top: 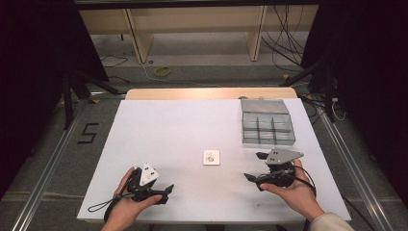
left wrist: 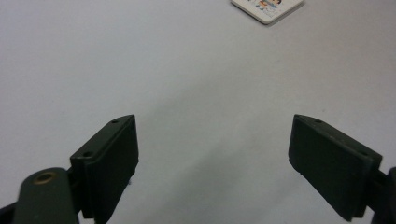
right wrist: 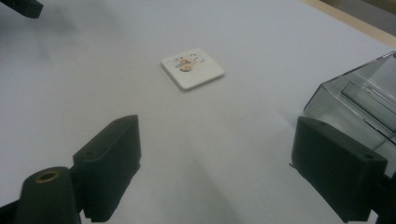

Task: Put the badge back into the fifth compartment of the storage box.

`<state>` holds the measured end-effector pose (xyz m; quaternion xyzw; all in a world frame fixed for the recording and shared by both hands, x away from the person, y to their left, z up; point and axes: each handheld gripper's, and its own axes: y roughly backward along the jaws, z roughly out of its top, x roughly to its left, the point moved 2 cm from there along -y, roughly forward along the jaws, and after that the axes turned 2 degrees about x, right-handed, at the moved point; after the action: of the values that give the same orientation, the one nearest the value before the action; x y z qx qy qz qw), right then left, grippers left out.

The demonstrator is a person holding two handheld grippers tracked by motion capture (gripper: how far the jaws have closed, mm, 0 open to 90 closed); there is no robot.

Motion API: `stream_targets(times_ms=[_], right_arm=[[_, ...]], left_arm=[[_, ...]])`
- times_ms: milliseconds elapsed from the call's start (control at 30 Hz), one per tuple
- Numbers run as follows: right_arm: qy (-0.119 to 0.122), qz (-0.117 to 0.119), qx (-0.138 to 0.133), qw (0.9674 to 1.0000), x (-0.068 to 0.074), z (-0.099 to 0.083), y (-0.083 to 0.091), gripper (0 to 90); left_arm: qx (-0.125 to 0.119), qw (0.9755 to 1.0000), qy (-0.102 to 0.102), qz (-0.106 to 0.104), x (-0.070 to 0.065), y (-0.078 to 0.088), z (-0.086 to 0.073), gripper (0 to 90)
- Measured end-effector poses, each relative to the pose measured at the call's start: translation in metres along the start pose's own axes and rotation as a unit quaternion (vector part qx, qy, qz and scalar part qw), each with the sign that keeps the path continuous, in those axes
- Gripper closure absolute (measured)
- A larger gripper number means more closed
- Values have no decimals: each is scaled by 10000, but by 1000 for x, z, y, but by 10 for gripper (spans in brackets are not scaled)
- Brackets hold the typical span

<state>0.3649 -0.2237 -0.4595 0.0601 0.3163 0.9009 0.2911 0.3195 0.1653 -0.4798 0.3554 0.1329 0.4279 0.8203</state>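
1. High view: white tile (top: 211,157) lies flat at lower centre of the desk (top: 168,125), between left gripper (top: 161,191) and right gripper (top: 254,178); clear compartment box (top: 266,128) at upper right.
2. Left gripper view: jaws wide apart, empty; tile (left wrist: 267,8) at top edge.
3. Right gripper view: jaws spread, empty; tile (right wrist: 192,68) at upper centre, box (right wrist: 359,102) at right.

We look down on a white table top (top: 159,125) with a strip of pale wood at its far edge. Beyond it, light wooden shelving (top: 192,29) stands on a grey floor (top: 207,72) strewn with cables (top: 284,43). Black drapes, or perhaps dark panels, close off both sides. Metal rails (top: 53,154) flank the table, and a "5" (top: 88,133) is taped on the floor.
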Motion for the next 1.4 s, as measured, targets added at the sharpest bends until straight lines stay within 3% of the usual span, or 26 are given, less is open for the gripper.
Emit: stream_targets(times_ms=[400,1100,1400], right_arm=[[160,167,208,9995,0,3,-3,172],[423,334,321,9980,7,29,-30,167],[555,435,464,9964,9,41,-49,166]], left_arm=[[-2,10000,-28,-16,-2,-2,1,154],[-6,10000,-65,-49,-3,-4,3,154],[3,9999,-85,-56,-4,-4,3,154]])
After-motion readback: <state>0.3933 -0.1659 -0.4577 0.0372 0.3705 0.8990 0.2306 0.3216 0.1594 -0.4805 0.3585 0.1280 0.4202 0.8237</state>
